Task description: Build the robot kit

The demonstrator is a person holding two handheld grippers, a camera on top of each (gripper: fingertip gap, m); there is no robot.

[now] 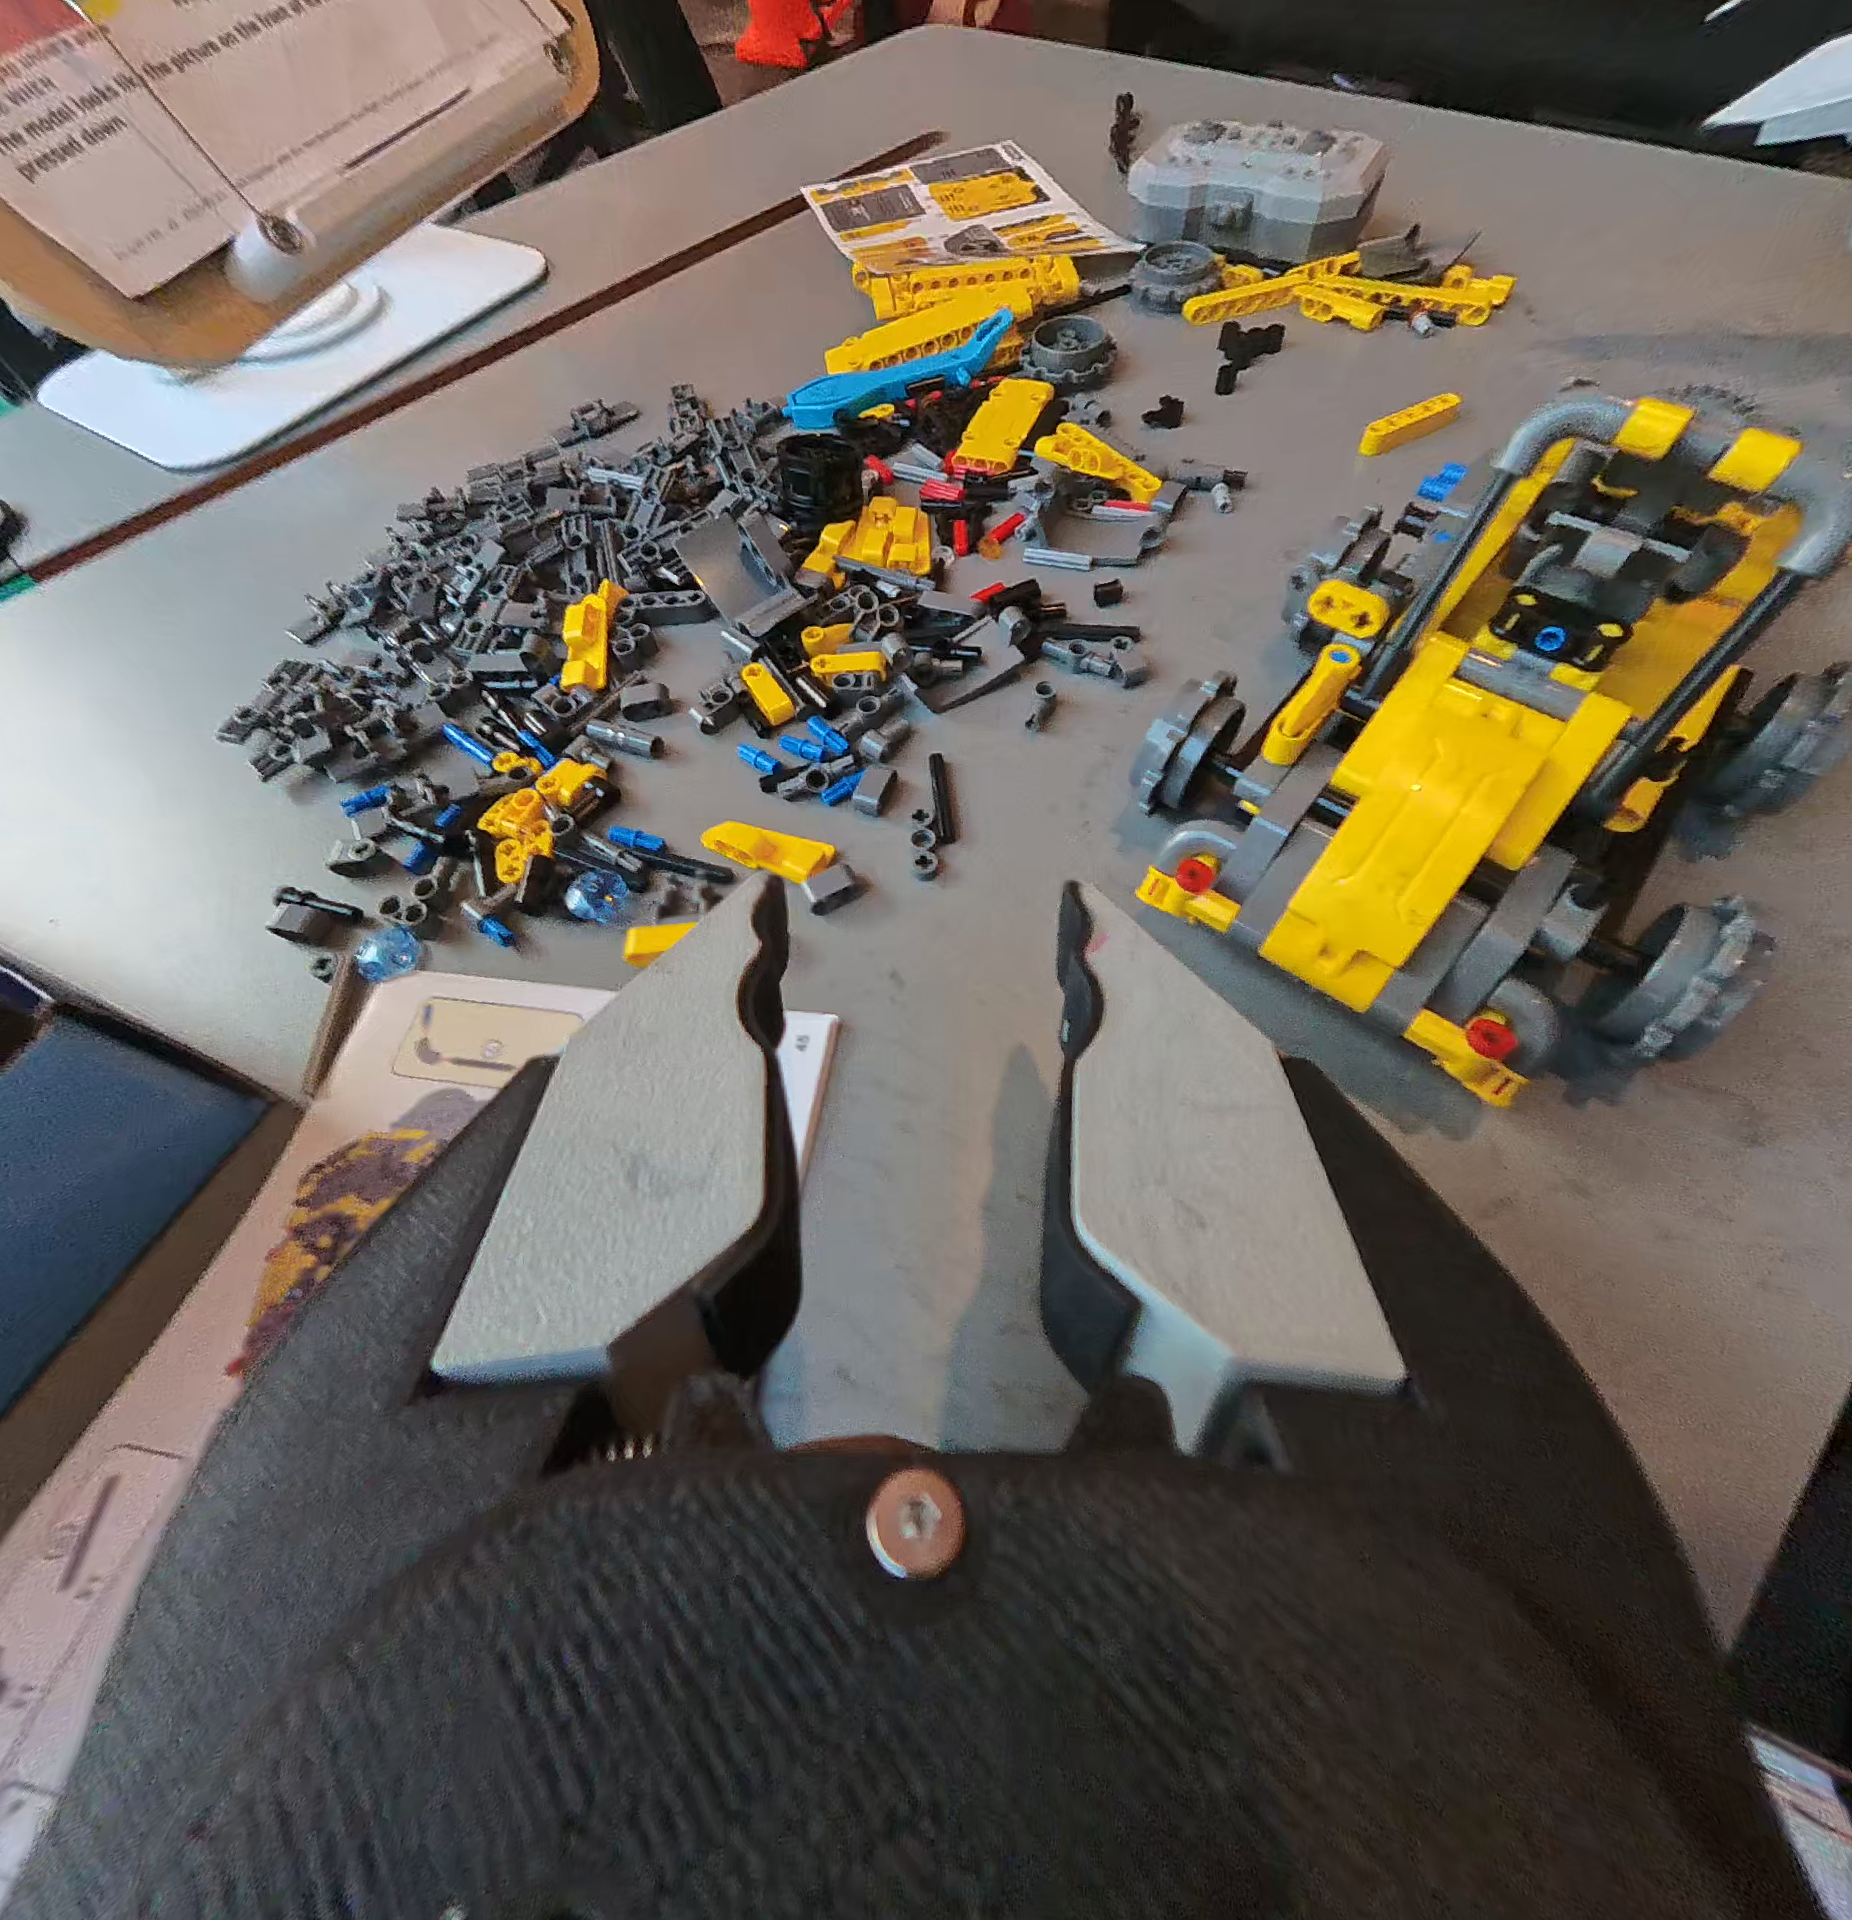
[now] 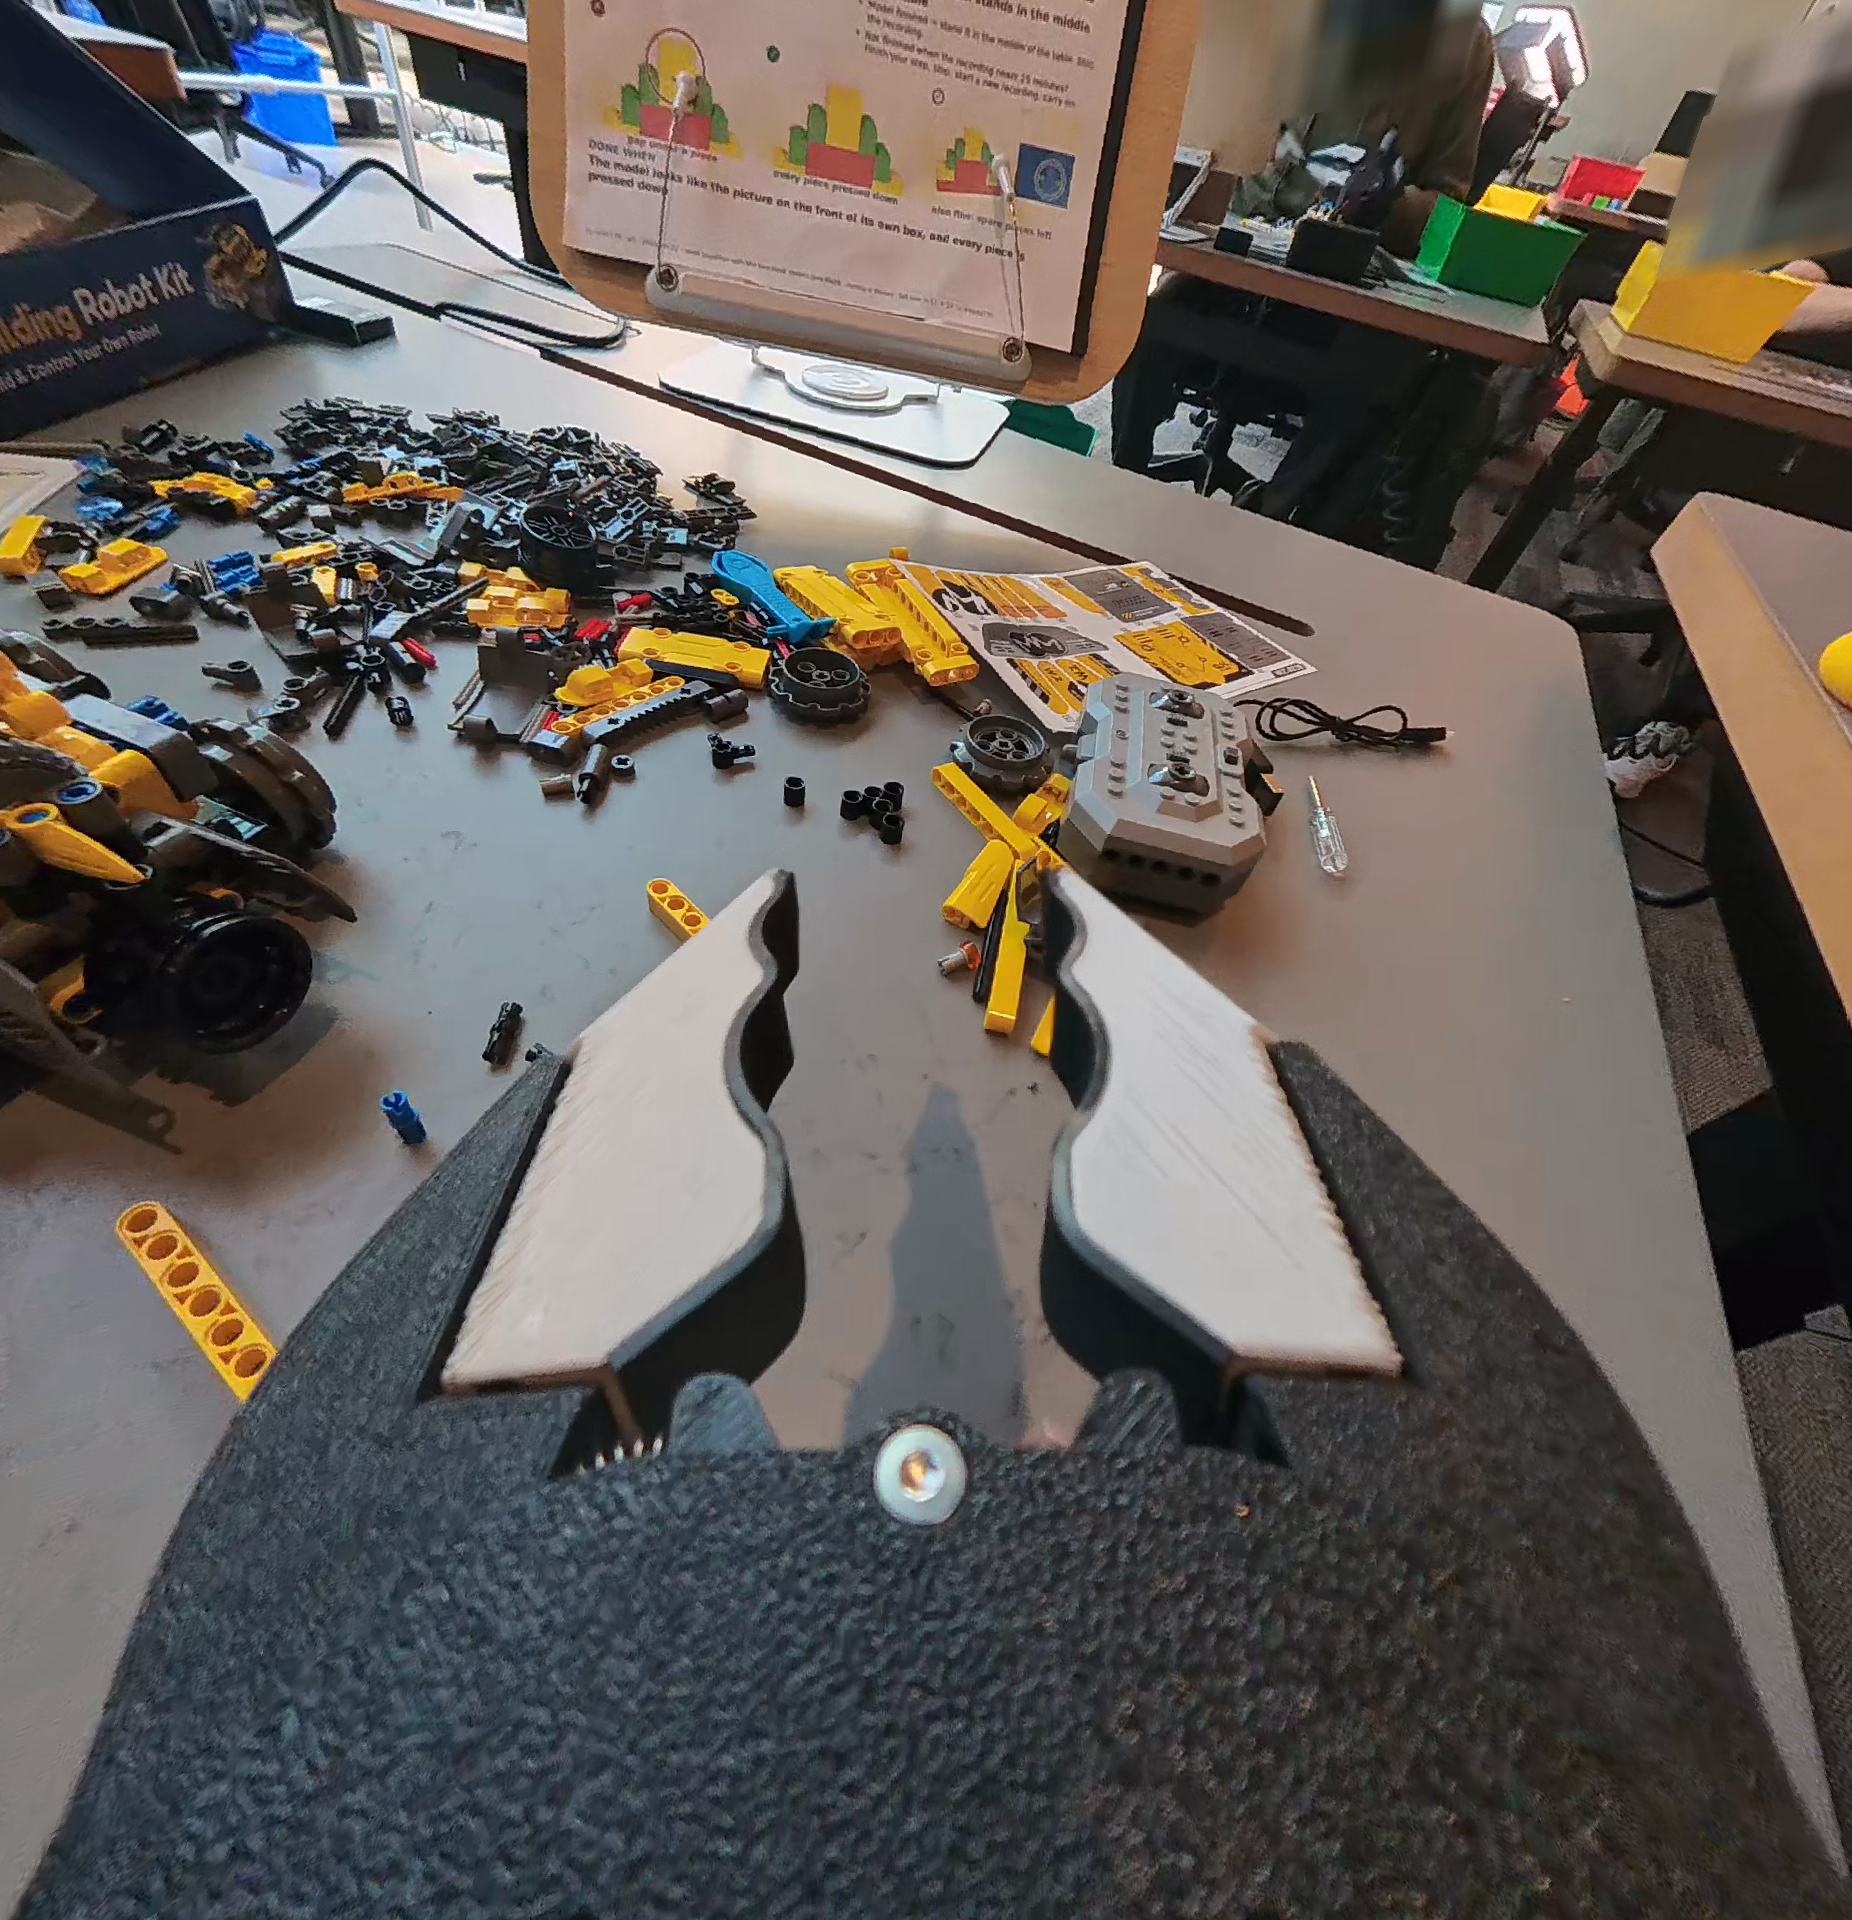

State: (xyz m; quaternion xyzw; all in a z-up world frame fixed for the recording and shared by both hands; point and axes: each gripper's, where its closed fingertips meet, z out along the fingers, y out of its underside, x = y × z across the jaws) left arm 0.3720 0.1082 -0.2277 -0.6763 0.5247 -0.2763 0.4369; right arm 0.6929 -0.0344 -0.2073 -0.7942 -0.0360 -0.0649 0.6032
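My left gripper point(image 1: 920, 896) is open and empty above the grey table point(image 1: 953, 997). A small grey piece point(image 1: 834, 888) and a yellow curved piece point(image 1: 768, 847) lie just beyond its left finger. A part-built yellow and grey vehicle point(image 1: 1473, 727) stands to its right. A heap of loose black, grey, yellow and blue pieces point(image 1: 641, 644) spreads ahead. My right gripper point(image 2: 920, 883) is open and empty above bare table point(image 2: 589, 883). Yellow beams point(image 2: 995, 904) and a grey battery box point(image 2: 1166, 795) lie by its right finger. A short yellow beam point(image 2: 677, 907) lies by its left finger.
A sticker sheet point(image 2: 1098, 634) and black cable point(image 2: 1337, 722) lie at the far side. A paper sheet on a white stand point(image 2: 849, 187) is behind the heap. A blue box point(image 2: 101, 301) sits at far left. An instruction booklet point(image 1: 402, 1101) lies under the left gripper. A small screwdriver point(image 2: 1325, 831) lies near the table's right edge. The gap from one gripper's tips to the other's is roughly 35 cm. To reach the small grey piece point(image 1: 834, 888) in a straight line is about 7 cm for my left fingers, about 35 cm for my right. It is also in sight in the right wrist view point(image 2: 54, 592).
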